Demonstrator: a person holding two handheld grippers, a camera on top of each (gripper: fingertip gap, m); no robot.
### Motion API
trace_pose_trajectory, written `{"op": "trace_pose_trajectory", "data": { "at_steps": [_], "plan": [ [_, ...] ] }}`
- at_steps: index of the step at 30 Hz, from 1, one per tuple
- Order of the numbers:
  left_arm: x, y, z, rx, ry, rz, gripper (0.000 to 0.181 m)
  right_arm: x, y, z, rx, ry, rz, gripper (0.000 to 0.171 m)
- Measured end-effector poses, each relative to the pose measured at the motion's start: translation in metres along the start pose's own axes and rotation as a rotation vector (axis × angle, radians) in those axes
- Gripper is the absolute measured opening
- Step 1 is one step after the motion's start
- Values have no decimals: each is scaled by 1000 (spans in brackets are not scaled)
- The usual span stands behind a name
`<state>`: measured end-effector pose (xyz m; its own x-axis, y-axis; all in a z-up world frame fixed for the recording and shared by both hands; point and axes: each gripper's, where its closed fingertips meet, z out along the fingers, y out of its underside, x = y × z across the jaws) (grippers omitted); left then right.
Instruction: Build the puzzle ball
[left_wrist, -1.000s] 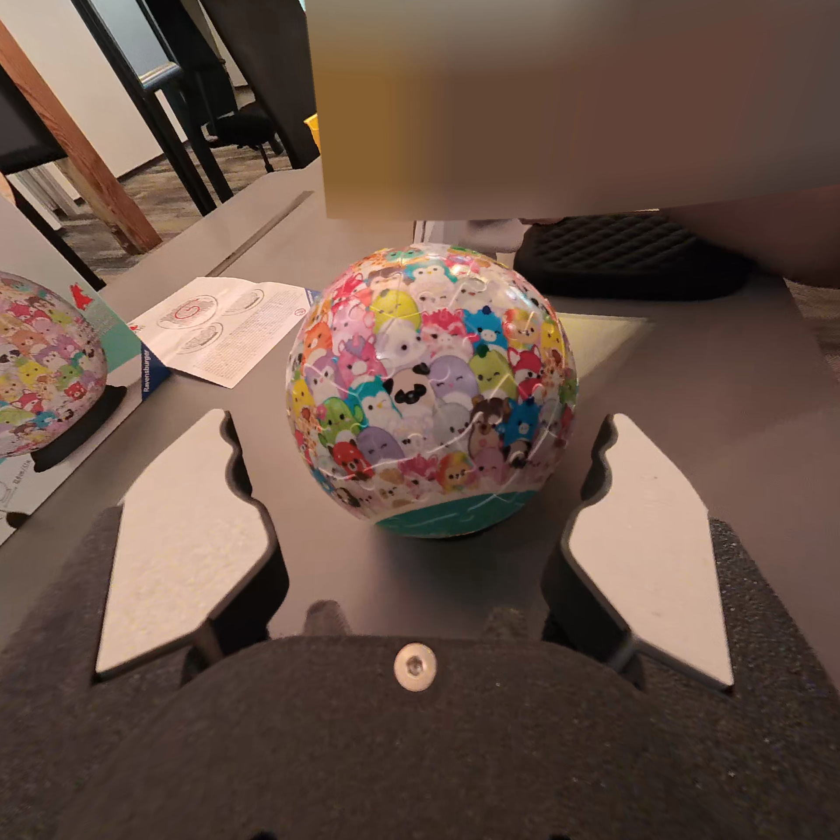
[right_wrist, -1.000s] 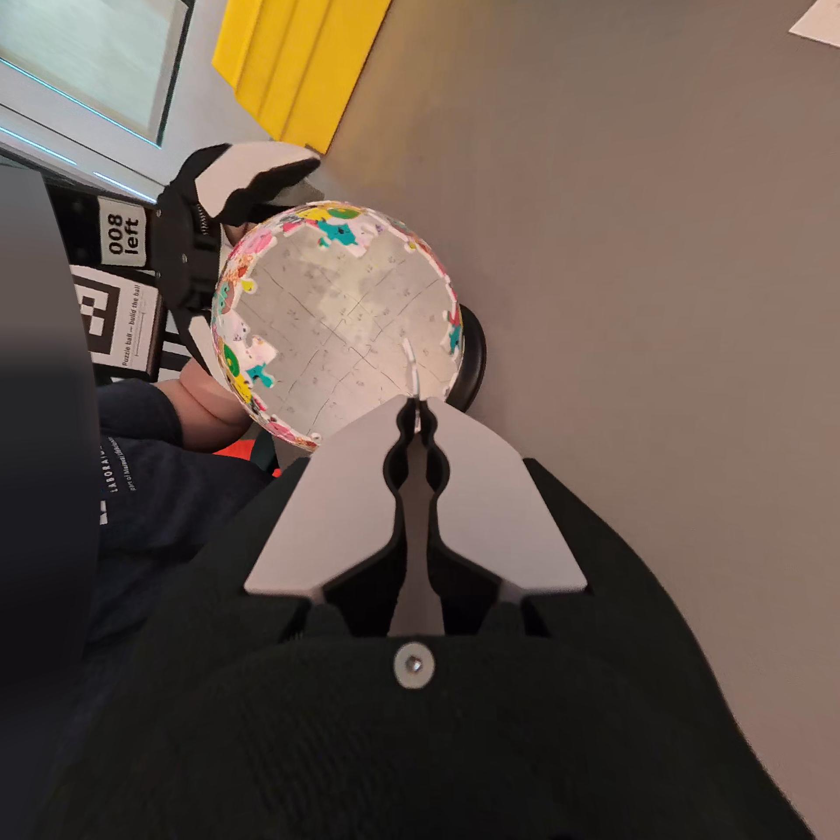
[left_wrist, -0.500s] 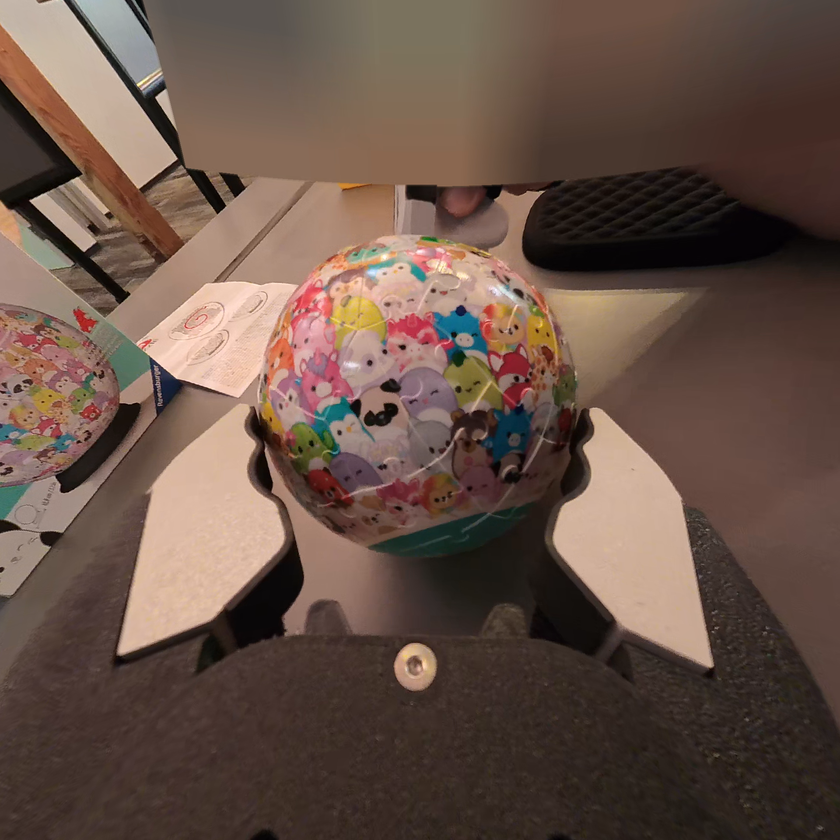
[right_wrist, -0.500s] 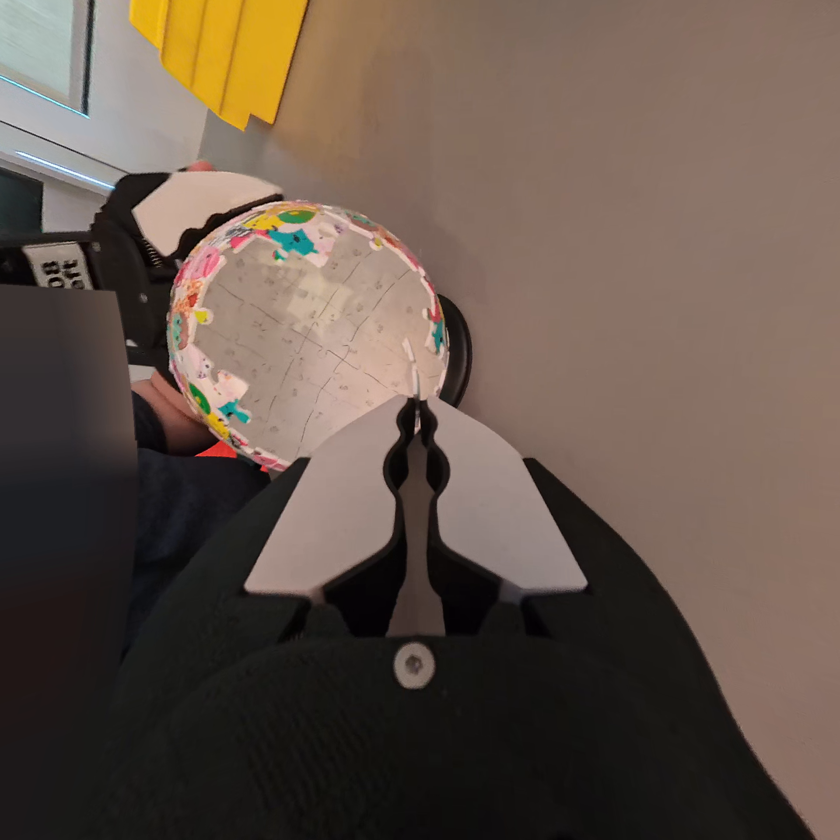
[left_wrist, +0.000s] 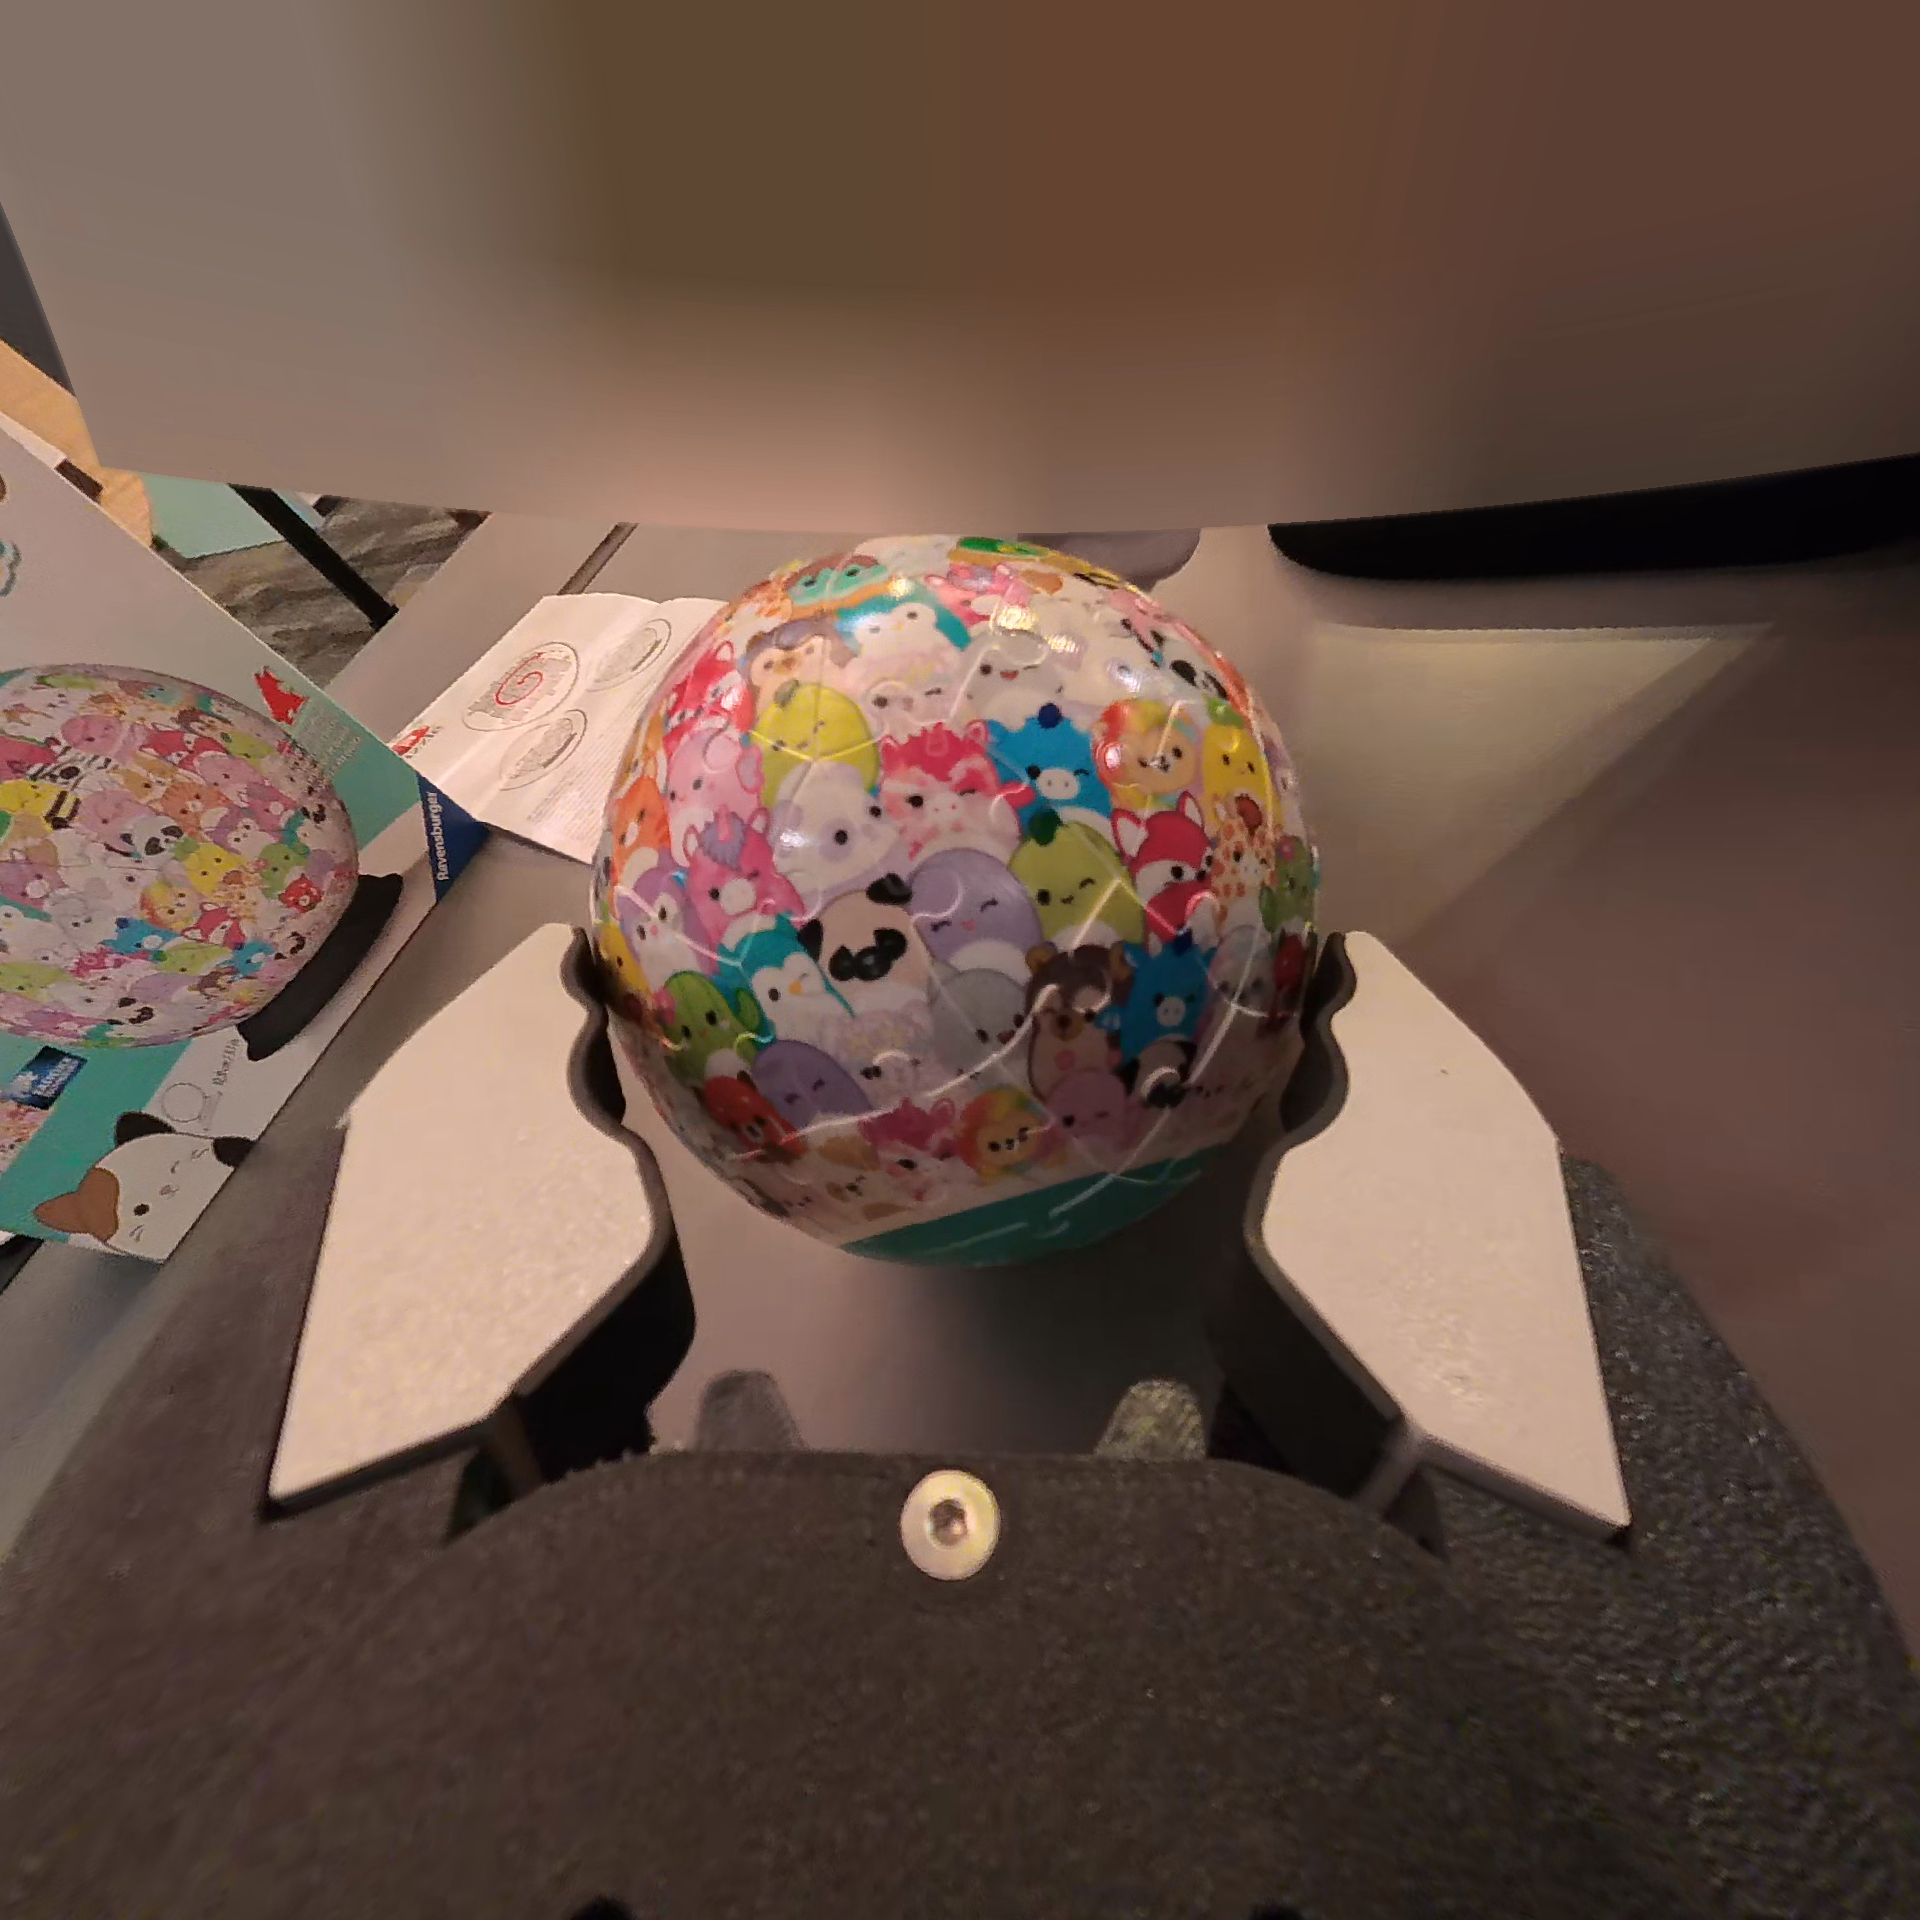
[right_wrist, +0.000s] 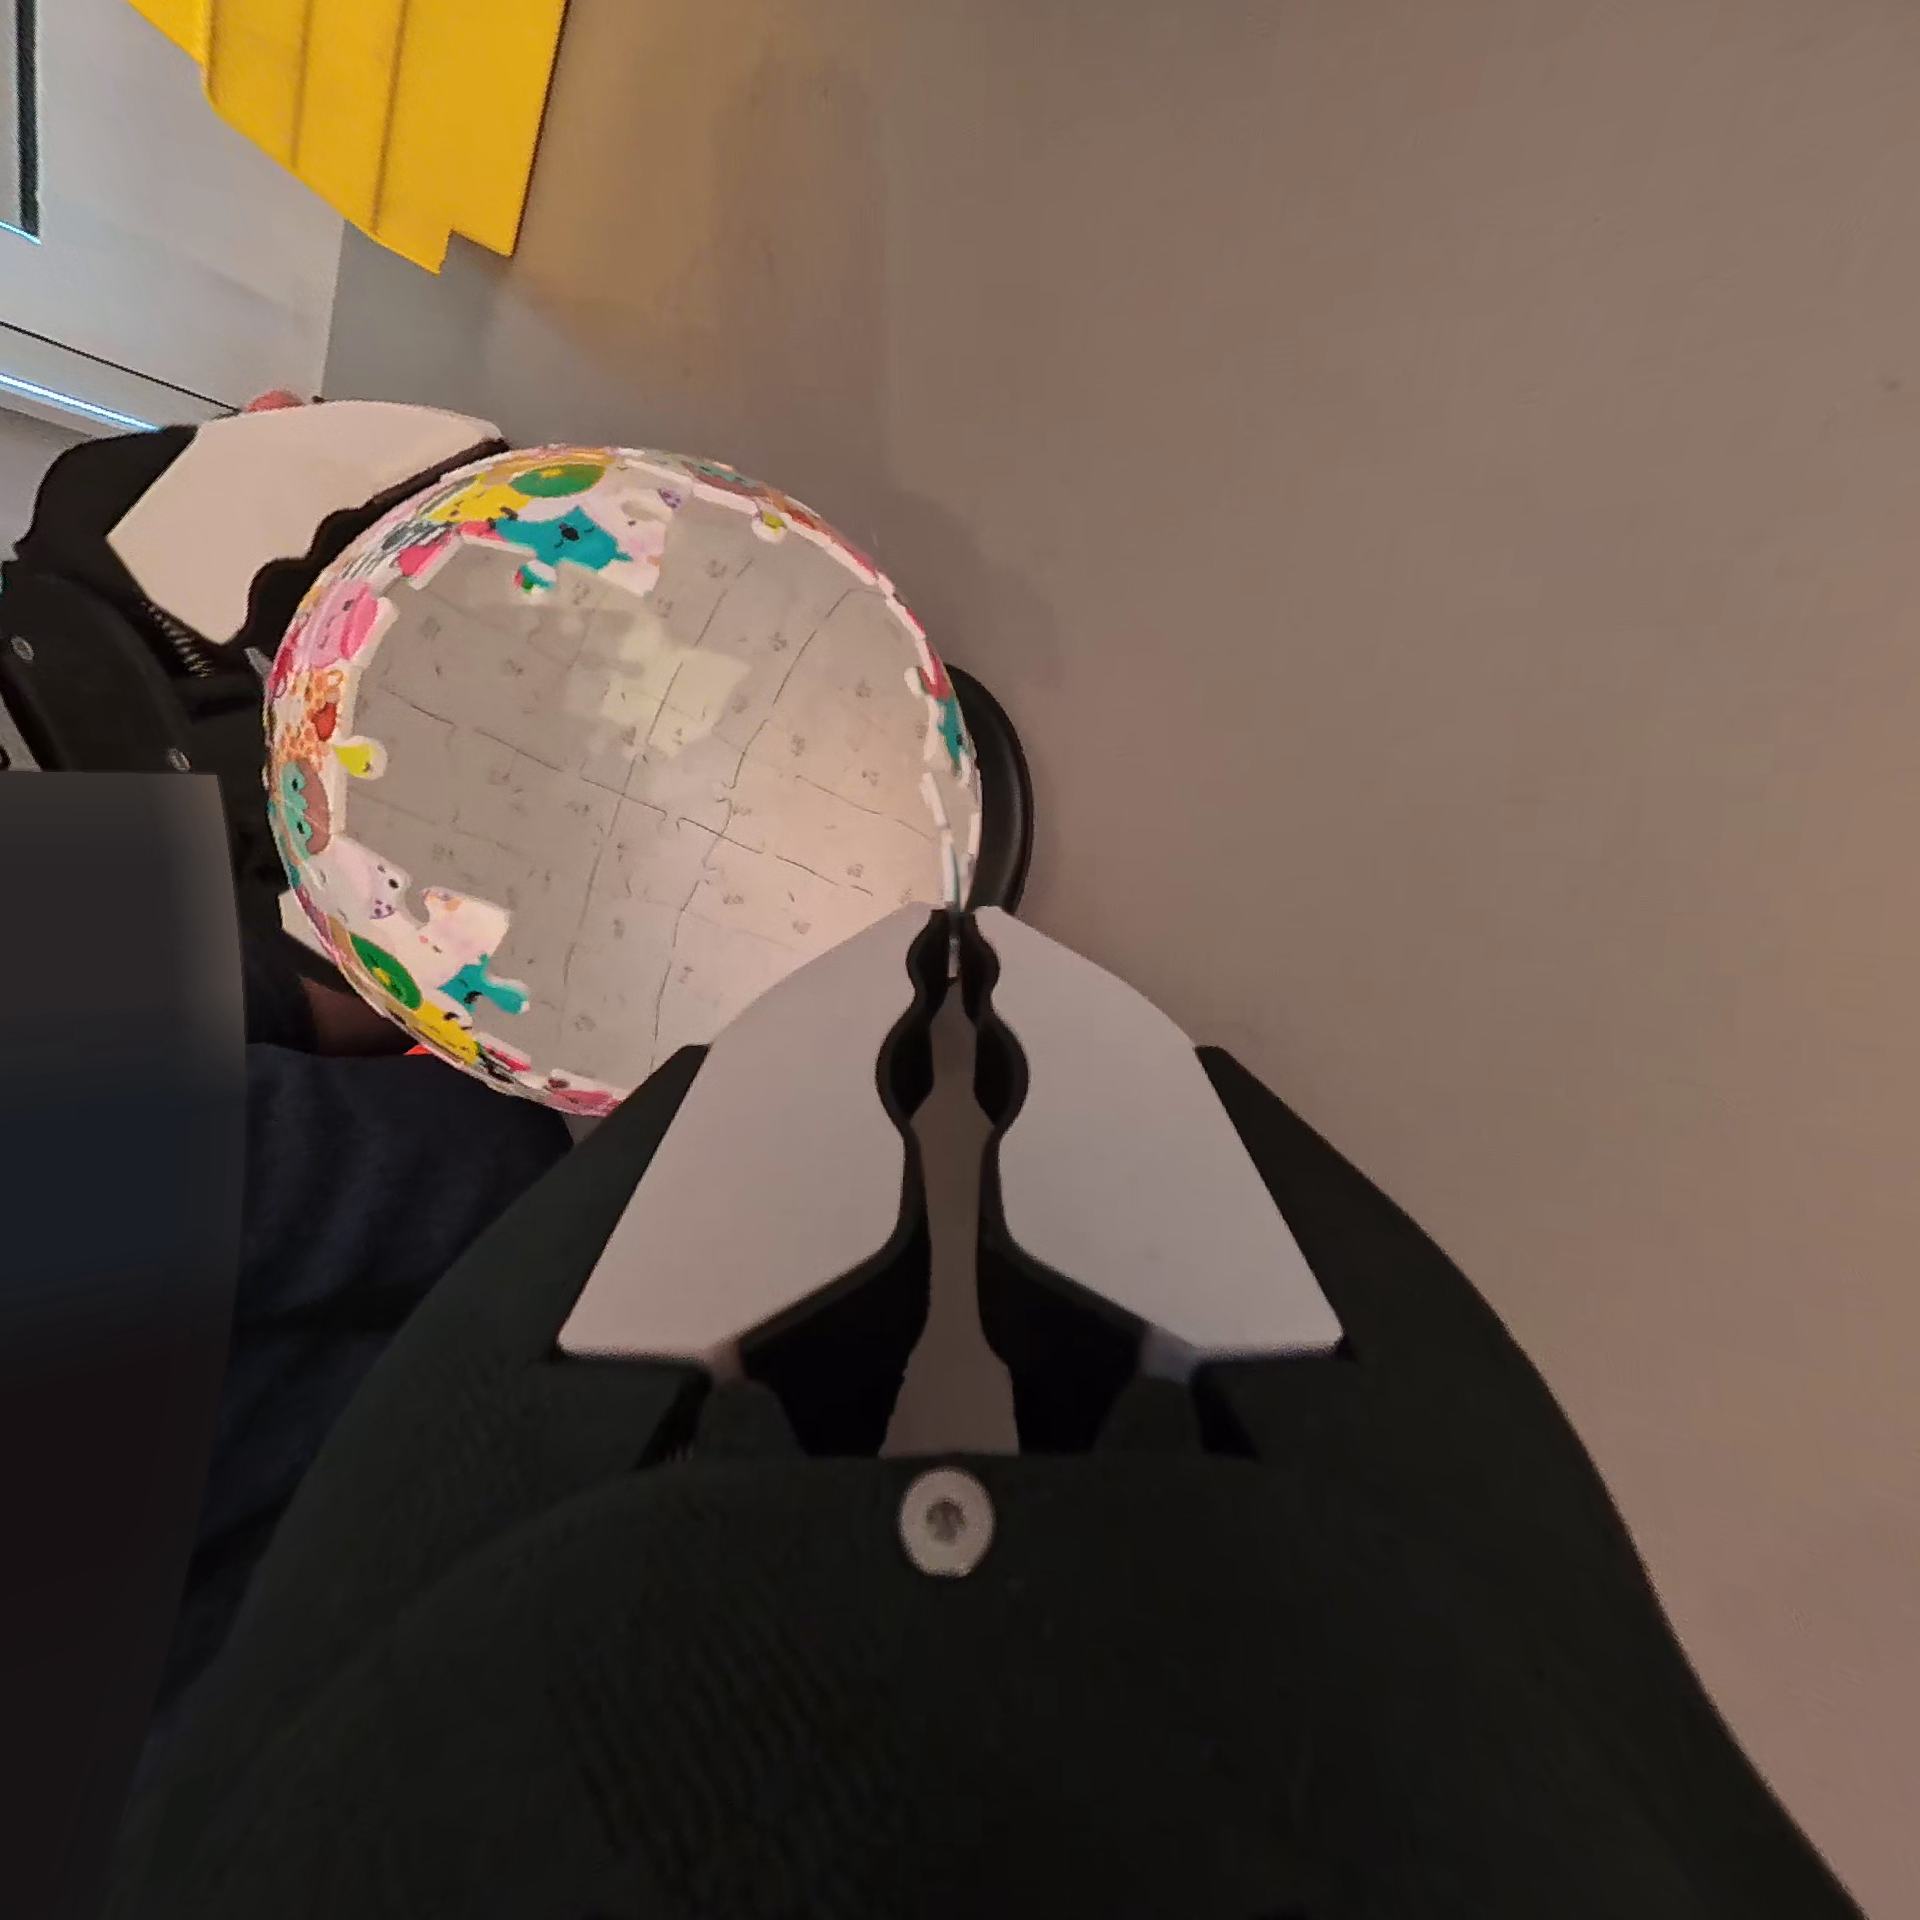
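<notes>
1. An office-like room: a plain grey bench (left_wrist: 1558, 831) carries the things.
2. Beyond its edge, dark metal furniture legs (left_wrist: 312, 551) stand on patterned flooring (left_wrist: 301, 592).
3. A printed instruction sheet (left_wrist: 561, 717) and a boxed product (left_wrist: 208, 935) lie on the bench.

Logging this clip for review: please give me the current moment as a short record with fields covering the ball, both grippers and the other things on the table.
puzzle ball: partly built, colourful shell facing the left wrist view, large gap showing the pale inside in the right wrist view
ball support: black stand
left gripper: fingers against both sides of the ball
right gripper: shut on a thin puzzle piece at the rim of the gap
puzzle box: left of the ball
instruction sheet: behind the box
surface: grey table
</notes>
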<state>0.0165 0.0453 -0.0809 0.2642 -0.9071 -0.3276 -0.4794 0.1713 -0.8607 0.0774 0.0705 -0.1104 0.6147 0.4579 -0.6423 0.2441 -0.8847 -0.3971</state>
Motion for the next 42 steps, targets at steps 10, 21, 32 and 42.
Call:
{"op": "trace_pose_trajectory", "data": {
  "at_steps": [10, 21, 32, 42],
  "plan": [
    [0, -1, 3, -38, -34, -15, 125, 4, -2, 3, 26, 48, -13, 3],
    [0, -12, -6, 21, -6, -72, 124, 3, -6, 1, 67, 56, -32, 3],
    [-64, -79, -73, -73, 181, -231, 90, 1, -6, -3, 88, 44, -67, 3],
    [-86, -83, 33, -350, 759, -153, 49, 1, -4, -3, 110, 38, -82, 3]
  ]
}}
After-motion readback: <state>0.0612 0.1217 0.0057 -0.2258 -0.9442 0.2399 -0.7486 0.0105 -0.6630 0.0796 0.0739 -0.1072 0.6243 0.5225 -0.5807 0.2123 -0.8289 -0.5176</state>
